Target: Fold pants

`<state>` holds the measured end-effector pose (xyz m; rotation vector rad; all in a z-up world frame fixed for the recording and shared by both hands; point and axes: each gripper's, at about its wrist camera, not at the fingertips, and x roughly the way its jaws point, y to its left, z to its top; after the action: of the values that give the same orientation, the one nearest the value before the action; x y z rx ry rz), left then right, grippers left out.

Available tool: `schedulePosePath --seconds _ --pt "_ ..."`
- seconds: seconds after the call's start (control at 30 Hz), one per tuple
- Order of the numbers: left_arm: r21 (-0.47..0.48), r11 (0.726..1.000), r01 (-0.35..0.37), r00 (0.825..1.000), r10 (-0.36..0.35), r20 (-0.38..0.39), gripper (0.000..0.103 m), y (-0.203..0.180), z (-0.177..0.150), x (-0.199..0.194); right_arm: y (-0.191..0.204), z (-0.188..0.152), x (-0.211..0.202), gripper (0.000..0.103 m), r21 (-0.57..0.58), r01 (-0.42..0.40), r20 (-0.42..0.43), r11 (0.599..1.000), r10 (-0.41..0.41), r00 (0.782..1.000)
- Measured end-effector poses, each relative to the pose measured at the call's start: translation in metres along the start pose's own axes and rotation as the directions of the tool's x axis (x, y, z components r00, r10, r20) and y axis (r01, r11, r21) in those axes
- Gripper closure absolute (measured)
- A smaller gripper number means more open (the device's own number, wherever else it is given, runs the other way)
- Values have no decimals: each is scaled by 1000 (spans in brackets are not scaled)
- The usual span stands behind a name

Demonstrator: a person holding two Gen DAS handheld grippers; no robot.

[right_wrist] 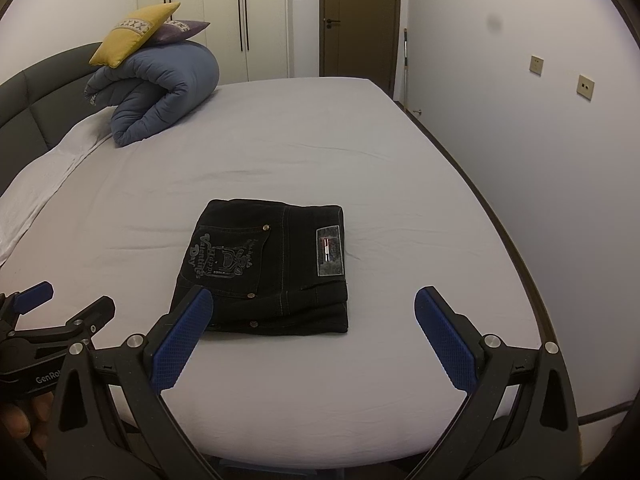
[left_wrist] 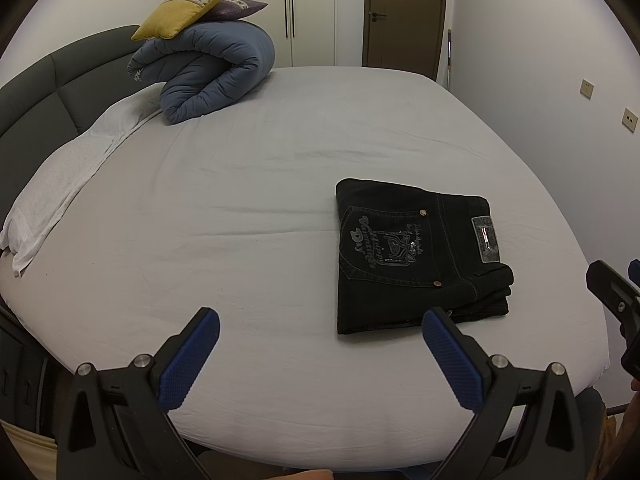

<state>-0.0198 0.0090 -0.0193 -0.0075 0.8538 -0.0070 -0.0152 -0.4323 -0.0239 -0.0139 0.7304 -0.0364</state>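
In my left wrist view, the left gripper (left_wrist: 320, 332) has its fingers spread wide and holding nothing, hovering over the near edge of the bed (left_wrist: 240, 184). The folded black pants (left_wrist: 416, 256) lie flat on the sheet ahead of and just beyond my right-hand finger (left_wrist: 448, 356), whose tip overlaps their near edge; they sit well right of the left-hand finger. Far beyond the left finger I see a rolled blue duvet (left_wrist: 212, 72) with a yellow cushion (left_wrist: 188, 8) on top.

In my right wrist view, the right gripper (right_wrist: 314, 316) is likewise spread apart and empty. Here the pants (right_wrist: 268, 268) lie between the fingers, closer to the left-hand finger (right_wrist: 180, 340), whose tip covers their near left corner, and apart from the right-hand one.
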Motion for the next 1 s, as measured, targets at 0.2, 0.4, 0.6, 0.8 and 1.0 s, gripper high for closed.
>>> schedulePosePath --seconds 0.2,0.4,0.6,0.8,1.0 --pt "1 1000 0 1000 0 0 0 -1 0 0 0 0 0 0 0 0 -1 1000 0 1000" --pt "0 1000 0 1000 0 0 0 -1 0 0 0 0 0 0 0 0 0 1000 0 1000" --pt "0 1000 0 1000 0 1 0 -2 0 0 1 0 0 0 0 0 0 1000 0 1000" --pt "-1 1000 0 1000 0 0 0 -2 0 0 2 -1 0 0 -6 -3 -1 1000 3 1000" --pt "-1 1000 1 1000 -1 -1 0 -1 0 0 3 -1 0 0 -6 -4 -2 1000 4 1000"
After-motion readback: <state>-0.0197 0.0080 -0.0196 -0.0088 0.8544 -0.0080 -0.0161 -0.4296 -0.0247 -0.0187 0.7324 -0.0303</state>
